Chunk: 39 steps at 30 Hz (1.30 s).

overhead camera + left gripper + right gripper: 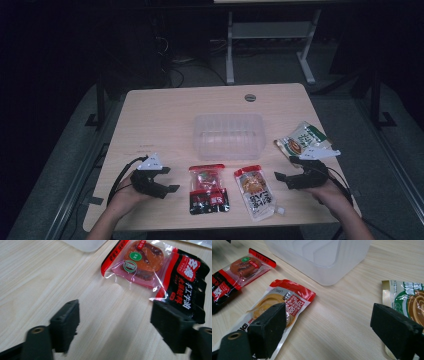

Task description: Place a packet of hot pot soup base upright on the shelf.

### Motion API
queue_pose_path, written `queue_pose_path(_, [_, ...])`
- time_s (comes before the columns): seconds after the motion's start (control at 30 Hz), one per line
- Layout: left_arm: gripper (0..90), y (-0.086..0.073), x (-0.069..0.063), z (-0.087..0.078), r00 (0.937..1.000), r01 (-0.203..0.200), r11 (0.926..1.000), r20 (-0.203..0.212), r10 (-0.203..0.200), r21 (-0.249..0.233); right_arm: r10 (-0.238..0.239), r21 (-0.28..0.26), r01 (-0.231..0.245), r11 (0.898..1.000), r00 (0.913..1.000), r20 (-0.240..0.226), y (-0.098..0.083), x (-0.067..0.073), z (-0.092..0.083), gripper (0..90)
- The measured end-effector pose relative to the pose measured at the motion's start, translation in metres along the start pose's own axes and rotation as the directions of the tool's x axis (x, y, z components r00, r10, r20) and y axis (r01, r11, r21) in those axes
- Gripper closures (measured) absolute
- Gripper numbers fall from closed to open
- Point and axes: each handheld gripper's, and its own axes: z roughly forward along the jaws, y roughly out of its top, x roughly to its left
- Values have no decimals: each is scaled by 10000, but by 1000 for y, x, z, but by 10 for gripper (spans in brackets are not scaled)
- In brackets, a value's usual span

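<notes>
Between the two tongs, the red-and-black packet [208, 189] and the orange packet [256, 192] lay flat on the table [160, 120], the clear tub [228, 135] beyond them held nothing; left tongs [167, 179] and right tongs [285, 168] stood wide open, empty, so packing was not yet begun, I judged

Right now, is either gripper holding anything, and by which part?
Nothing held. Left gripper and right gripper both stand open over the table, jaws empty.
</notes>
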Motion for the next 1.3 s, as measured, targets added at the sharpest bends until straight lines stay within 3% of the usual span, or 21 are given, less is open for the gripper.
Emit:
queue_pose_path(0.2, [498,10,0,-5,9996,285,9991,32,-284,-309,77,-85,-77,9999,10000,11,-2,0,-2,133])
queue_pose_path(0.3, [560,15,0,-5,9992,399,9983,93,-396,-427,128,-85,-128,9999,9999,-10,-4,0,-4,133])
queue_pose_path(0.33, [638,18,1,-3,9993,323,9987,176,-316,-403,80,9,-80,10000,10000,39,-5,1,-5,134])
queue_pose_path(0.53, [823,33,-1,2,9977,357,9991,580,-345,-209,56,-26,-56,10000,9998,194,-2,4,-4,134])
queue_pose_path(0.6, [881,39,-2,6,9972,188,9998,720,-182,-80,42,30,-43,10000,9998,188,-3,6,-3,134])
queue_pose_path(1.07, [897,77,-13,38,9915,-454,9990,1222,450,3,-170,45,170,9998,9999,-25,-2,8,3,133])
queue_pose_path(1.3, [897,96,-25,59,9840,-987,9951,1492,974,16,-189,42,189,9998,9998,-28,-2,9,3,134])
